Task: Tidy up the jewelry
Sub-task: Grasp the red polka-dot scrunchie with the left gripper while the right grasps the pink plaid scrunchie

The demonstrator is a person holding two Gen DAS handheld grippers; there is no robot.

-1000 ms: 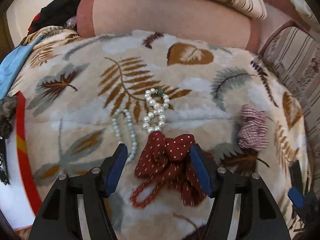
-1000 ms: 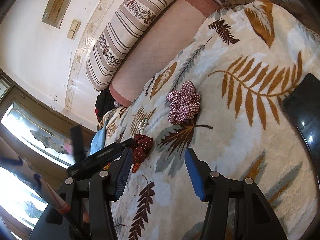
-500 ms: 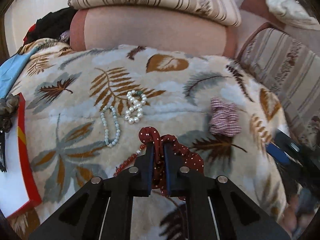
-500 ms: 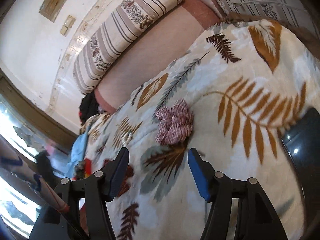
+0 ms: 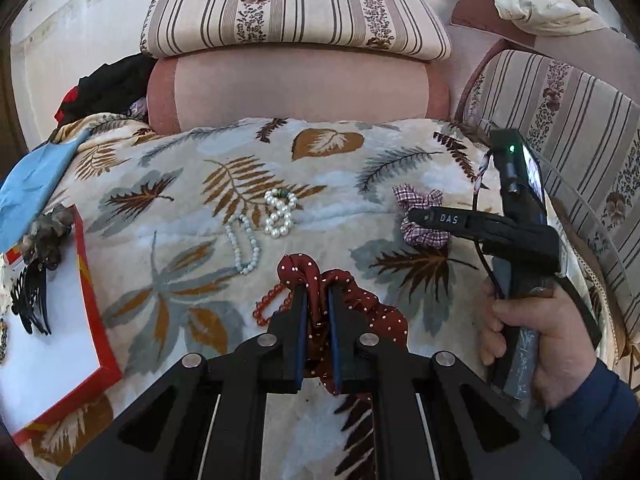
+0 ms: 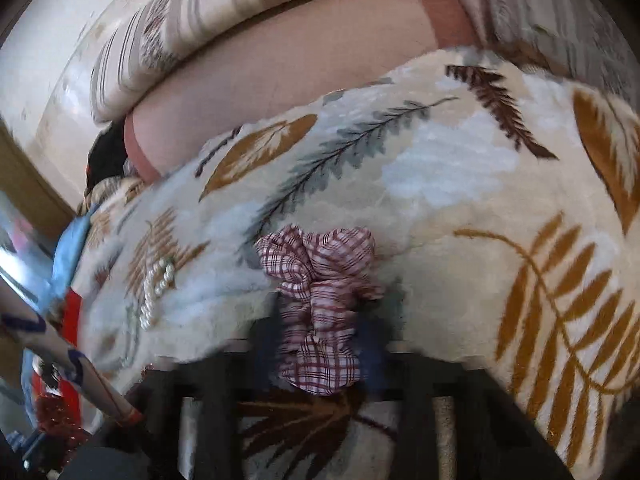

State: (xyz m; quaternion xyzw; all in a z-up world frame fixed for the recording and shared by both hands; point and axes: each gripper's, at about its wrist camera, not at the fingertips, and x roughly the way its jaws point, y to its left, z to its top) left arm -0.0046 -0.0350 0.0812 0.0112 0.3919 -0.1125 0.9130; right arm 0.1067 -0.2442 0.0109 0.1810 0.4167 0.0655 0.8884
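My left gripper (image 5: 317, 300) is shut on a dark red dotted scrunchie (image 5: 360, 304) and holds it just above the leaf-patterned blanket. A red bead bracelet (image 5: 272, 304) lies under it. A white pearl bracelet (image 5: 280, 214) and a pale blue bead bracelet (image 5: 244, 244) lie further ahead. My right gripper (image 6: 320, 336) is blurred, its fingers on either side of a checked pink scrunchie (image 6: 320, 300); whether they press it I cannot tell. The right gripper also shows in the left wrist view (image 5: 448, 220), over the checked scrunchie (image 5: 420, 236).
A white tray with a red rim (image 5: 92, 300) lies at the left, holding a black hair claw (image 5: 30, 300) and a grey-brown hair piece (image 5: 46, 232). A pink bolster (image 5: 296, 88) and striped cushions (image 5: 296, 12) stand behind. A blue cloth (image 5: 32, 184) lies far left.
My left gripper closed on the dark red scrunchie and lifted it back, uncovering the red bead bracelet. My right gripper moved forward and down to the checked scrunchie.
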